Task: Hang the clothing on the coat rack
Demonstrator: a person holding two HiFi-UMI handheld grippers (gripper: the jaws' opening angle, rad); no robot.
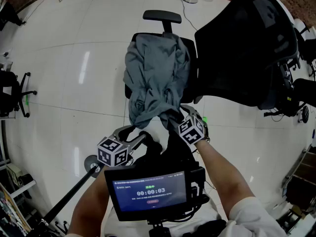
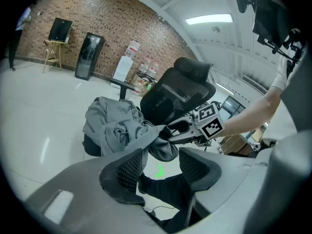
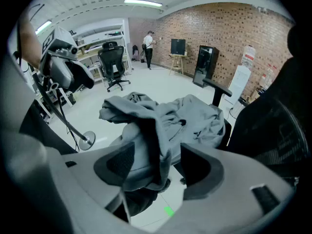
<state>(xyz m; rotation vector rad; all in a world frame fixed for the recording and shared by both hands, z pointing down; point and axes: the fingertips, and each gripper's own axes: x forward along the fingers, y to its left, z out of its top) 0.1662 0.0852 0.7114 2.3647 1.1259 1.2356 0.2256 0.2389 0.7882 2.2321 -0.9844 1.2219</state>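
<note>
Showing the opening reach for the clothing: the grey garment (image 1: 155, 73) lay crumpled in a loose heap over the seat of the black office chair (image 1: 162, 16) at the centre of the head view, with one fold trailing toward the lower middle of the frame. You held the right gripper (image 3: 157, 167) pitched steeply down with its jaws spread to their widest; that hanging fold stood between them, nearer the pad on the frame's left side, but neither pad pressed on it, so nothing was gripped. Your left gripper (image 2: 161, 167) had its jaws partly apart and empty, with the garment's lower edge just above and beyond its jaw on the frame's left. The cloth looked light, limp and thick enough to bunch. It would likely sag and slide once lifted, and a hold on one thin fold could let the rest drag. The collar or hood, where the layers double near the top of the heap, seemed the firmer place to take it, with the second gripper spreading a shoulder. A pole with a round base (image 1: 91, 163) stood at lower left; whether it was the rack could not be told.
</note>
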